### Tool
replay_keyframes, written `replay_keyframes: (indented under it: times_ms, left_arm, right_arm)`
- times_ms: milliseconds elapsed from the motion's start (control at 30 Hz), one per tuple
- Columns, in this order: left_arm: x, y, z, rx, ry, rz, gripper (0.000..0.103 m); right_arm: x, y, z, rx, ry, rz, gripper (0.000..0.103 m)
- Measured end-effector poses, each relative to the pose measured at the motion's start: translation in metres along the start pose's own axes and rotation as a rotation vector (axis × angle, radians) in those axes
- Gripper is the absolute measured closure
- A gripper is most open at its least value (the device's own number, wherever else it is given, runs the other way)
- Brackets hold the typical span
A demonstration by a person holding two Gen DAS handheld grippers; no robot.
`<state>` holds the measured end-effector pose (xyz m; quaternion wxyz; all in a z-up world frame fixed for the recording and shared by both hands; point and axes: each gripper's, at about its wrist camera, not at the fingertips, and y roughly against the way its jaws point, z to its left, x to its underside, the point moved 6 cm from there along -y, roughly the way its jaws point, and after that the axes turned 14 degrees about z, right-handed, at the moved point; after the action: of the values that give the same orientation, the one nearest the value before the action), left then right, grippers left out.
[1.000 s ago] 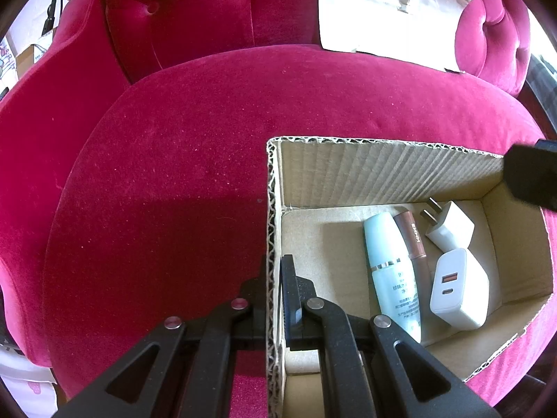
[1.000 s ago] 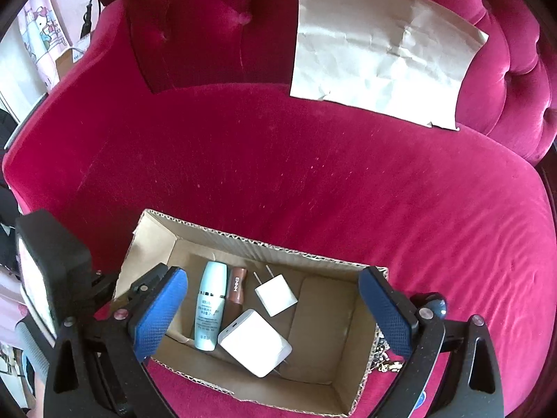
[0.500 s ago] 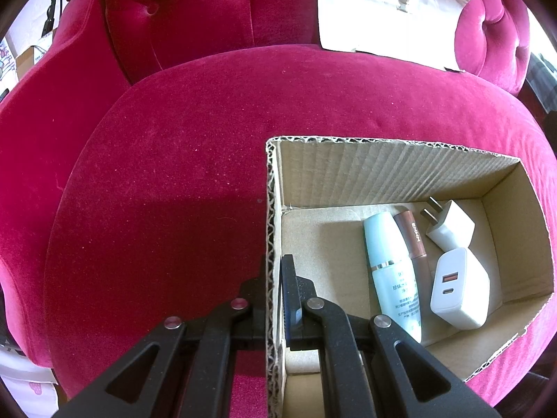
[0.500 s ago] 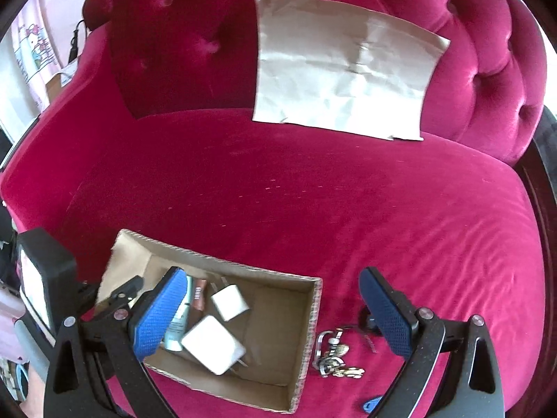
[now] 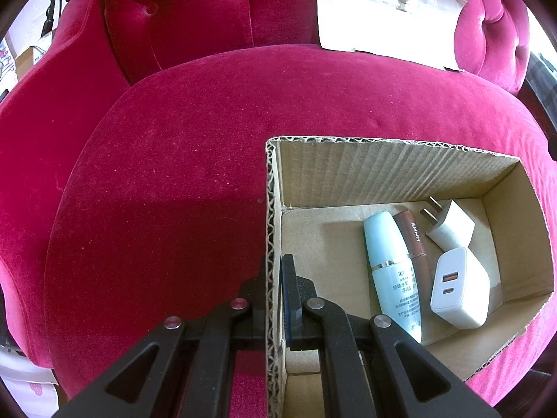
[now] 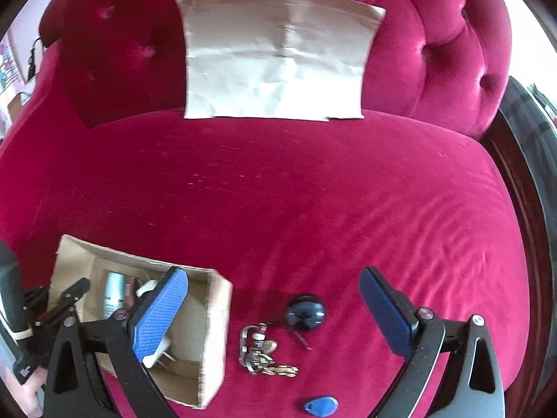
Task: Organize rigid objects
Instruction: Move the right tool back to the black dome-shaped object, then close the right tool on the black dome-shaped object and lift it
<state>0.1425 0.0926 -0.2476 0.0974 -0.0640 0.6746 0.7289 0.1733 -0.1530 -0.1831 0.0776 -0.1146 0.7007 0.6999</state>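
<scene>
A cardboard box sits on a red velvet sofa seat. Inside lie a pale blue bottle, a brown tube, a small white plug and a larger white charger. My left gripper is shut on the box's left wall, one finger on each side. In the right wrist view the box lies at lower left. My right gripper is open above a bunch of keys, a dark round object and a blue tag on the seat.
A sheet of brown paper leans against the tufted sofa back. The seat's right edge drops off to a dark frame. Part of a hand shows at the lower left of the right wrist view.
My right gripper has swept to the right, away from above the box, and now hangs over the keys and the round object. My left gripper and the box have kept still.
</scene>
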Motion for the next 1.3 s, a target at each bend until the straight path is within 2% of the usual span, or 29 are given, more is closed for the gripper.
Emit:
replay_keyframes:
  times_ms: [567,1067,1167,1300]
  left_arm:
    - [0.001,0.000,0.002,0.001,-0.003,0.002,0.098]
    - [0.000,0.000,0.000,-0.001,-0.004,0.002,0.098]
    - [0.000,0.000,0.000,0.000,-0.004,0.002,0.098]
    - [0.000,0.000,-0.001,-0.001,-0.005,0.002,0.098]
  right_arm:
    - [0.019,-0.033,-0.052,0.019,-0.033,0.076,0.002]
    - [0.035,-0.064,-0.047,0.032,0.043,0.114,0.004]
    - [0.033,-0.066,-0.043,0.025,0.049,0.112,0.009]
    - [0.033,-0.069,-0.037,0.030,0.068,0.123,0.028]
